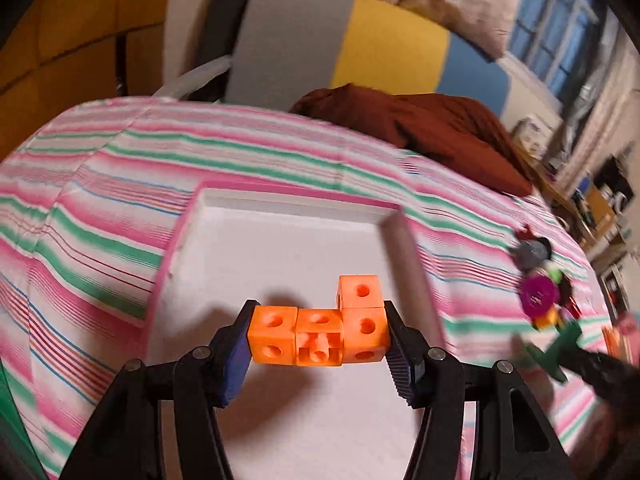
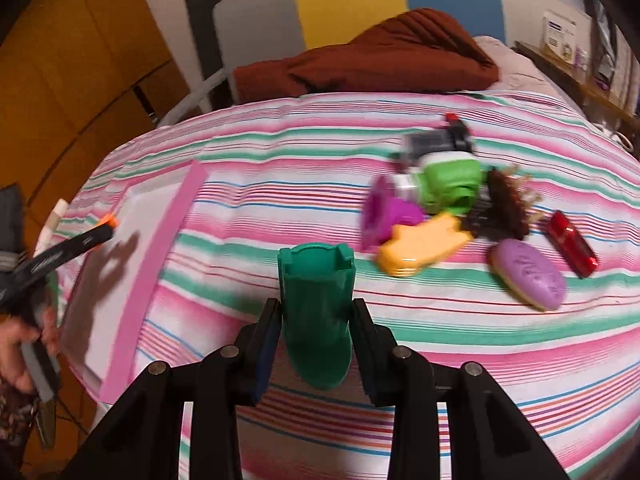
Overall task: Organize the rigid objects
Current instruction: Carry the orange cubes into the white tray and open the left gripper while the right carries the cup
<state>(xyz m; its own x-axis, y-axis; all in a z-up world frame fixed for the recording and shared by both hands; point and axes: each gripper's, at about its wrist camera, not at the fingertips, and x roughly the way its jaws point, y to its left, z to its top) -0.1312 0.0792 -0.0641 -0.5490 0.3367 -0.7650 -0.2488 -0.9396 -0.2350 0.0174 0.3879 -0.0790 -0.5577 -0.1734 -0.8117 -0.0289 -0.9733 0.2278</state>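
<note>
While the white tray sits bare, the left gripper hovers above it clamped on orange cubes; right gripper clutches the green cup; unsorted pile waits at two o'clock.

No lettering comes through legibly in either view. The purple oval soap bar, at about four o'clock in the right wrist view, carries embossed marks too blurred to read, and the white printed box up at one o'clock shows only smeared print.
</note>
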